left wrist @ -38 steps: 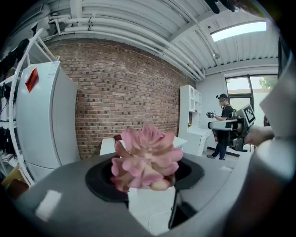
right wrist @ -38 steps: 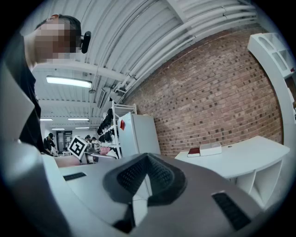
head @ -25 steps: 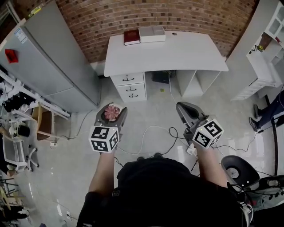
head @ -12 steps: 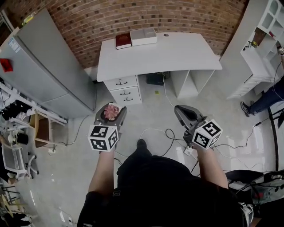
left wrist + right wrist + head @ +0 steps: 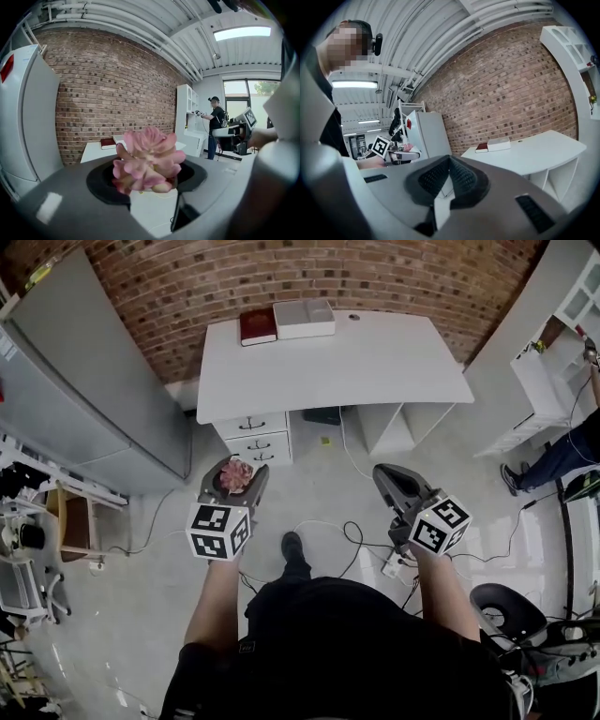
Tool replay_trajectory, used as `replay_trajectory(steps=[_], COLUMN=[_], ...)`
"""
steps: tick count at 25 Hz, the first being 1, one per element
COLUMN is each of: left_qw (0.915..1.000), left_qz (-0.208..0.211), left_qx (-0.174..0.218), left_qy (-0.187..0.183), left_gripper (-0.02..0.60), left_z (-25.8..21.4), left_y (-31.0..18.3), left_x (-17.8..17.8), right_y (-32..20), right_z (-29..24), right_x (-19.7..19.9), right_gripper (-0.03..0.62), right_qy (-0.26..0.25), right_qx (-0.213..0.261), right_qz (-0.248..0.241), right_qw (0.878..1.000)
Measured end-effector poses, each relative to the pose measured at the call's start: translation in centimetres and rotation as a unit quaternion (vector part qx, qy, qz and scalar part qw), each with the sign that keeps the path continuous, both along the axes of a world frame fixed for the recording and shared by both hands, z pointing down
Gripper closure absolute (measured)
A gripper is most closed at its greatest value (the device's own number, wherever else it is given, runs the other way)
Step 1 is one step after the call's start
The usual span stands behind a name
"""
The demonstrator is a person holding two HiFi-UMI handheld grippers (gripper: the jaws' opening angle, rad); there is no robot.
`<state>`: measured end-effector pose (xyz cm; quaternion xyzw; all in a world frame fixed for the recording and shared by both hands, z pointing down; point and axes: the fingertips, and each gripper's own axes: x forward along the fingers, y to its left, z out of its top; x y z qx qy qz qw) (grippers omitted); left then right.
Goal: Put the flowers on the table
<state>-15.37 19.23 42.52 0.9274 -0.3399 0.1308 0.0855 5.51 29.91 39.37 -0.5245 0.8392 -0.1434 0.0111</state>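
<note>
Out on the pale floor [image 5: 319, 479], short of the white table [image 5: 375, 362], a person stands with a gripper in each hand, both pointed toward the table. The left gripper [image 5: 236, 471] has its fingers [image 5: 101, 183] spread wide and closed around a pink flower [image 5: 235, 476]. The bloom sits upright between the dark pads, its petals rising above them, and in the left gripper view it fills the gap from one pad to the other. The flower hangs over the floor in front of the table's drawers [image 5: 251, 437], well apart from the tabletop.

The right gripper [image 5: 386, 474] is held off to the other side at about the same reach. Its fingers [image 5: 461, 180] are brought together, the ribbed pads meeting at their tips, and they hold nothing. Each gripper carries a cube with square black-and-white markers at the hand end, the left cube [image 5: 218, 531] and the right cube [image 5: 439, 524].

On the table, at the far edge against the brick wall [image 5: 281, 273], a red book [image 5: 257, 325] lies just beside a white box [image 5: 304, 317]. A tall grey fridge [image 5: 84, 390] stands left of the table, and white shelves [image 5: 553, 381] stand to its right, with another person [image 5: 553, 460] near them. Loose cables [image 5: 347, 540] trail over the floor between the two grippers, and one dark shoe [image 5: 292, 545] shows beside them.
</note>
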Motion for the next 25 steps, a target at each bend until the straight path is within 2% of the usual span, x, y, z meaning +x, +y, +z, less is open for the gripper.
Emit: replay_trajectory(steps=[12,25], left_qw=[0.9995,0.9992], left_qz=[-0.011,-0.018], left_qx=[-0.027,-0.026], left_qy=[0.010,0.023], left_gripper=[0.324,0.323], left_z=[2.4,1.4], left_y=[-12.3,-17.6], left_x=[-2.3,-4.8], right_y=[-12.9,-19.2], right_z=[1.5,-0.6], right_x=[-2.9,-5.2], right_gripper=[0.585,0.585], right_qy=[0.003,0.007], right_qx=[-0.026,-0.016], right_qz=[-0.018,-0.028], right_qw=[0.999,0.999])
